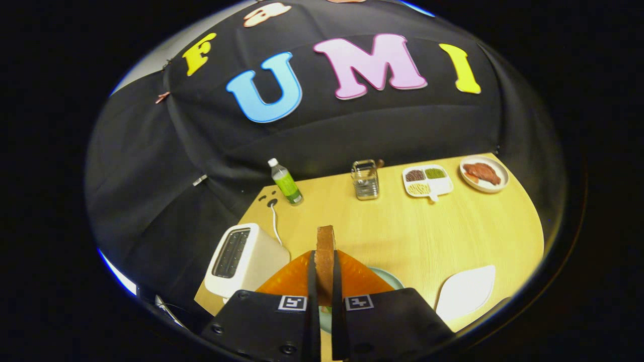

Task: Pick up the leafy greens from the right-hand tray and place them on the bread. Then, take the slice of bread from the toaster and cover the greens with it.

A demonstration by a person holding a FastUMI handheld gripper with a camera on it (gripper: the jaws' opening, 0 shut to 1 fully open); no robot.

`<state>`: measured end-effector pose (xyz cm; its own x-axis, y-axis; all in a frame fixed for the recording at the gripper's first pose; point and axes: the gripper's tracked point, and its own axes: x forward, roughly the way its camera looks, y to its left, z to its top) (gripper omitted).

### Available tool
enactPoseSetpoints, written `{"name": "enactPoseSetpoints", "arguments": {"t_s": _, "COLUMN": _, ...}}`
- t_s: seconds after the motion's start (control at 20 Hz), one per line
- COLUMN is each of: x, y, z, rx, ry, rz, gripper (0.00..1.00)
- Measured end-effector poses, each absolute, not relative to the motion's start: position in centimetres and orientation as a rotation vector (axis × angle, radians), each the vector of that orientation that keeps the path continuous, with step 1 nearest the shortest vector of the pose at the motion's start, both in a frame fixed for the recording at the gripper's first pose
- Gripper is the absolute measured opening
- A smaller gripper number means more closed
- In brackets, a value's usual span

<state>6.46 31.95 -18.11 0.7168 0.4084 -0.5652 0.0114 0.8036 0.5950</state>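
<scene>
Toaster (241, 259) left of the fingers (312, 281) — bread (325, 251) upright between them. Beyond: bottle (285, 182), holder (366, 180), divided tray (427, 181), plate (484, 173) — left to right along the table (427, 236).

Gripper (325, 281): matte black throughout, two broad blocky carriages side by side, each tapering forward into a thin flat black finger (311, 286). Fingers narrow, blade-like, edge-on to the camera, running parallel. Orange translucent fin flaring outward from each finger, ribbed or dimpled in texture, triangular in outline. One square white-bordered black-and-white fiducial marker (292, 302) on top of the left carriage, a matching one on the right, both near the finger roots. Round black screw heads (217, 329) recessed in the left carriage: one near its front corner, others along its outer and rear edge. Similar dark recess on the right carriage, faint.
</scene>
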Motion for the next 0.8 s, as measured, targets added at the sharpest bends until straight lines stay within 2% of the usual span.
{"name": "enactPoseSetpoints", "arguments": {"t_s": 0.5, "x": 3.4, "y": 36.6, "z": -26.2, "rx": 0.99, "ry": 0.867, "rz": 0.135, "gripper": 0.13}}
{"name": "enactPoseSetpoints", "arguments": {"t_s": 0.7, "x": 3.6, "y": 35.6, "z": -30.1, "rx": 0.989, "ry": 0.907, "rz": 0.049, "gripper": 0.13}}
{"name": "enactPoseSetpoints", "arguments": {"t_s": 0.8, "x": 3.2, "y": 35.2, "z": -31.3, "rx": 0.921, "ry": 0.921, "rz": 0.053, "gripper": 0.13}}
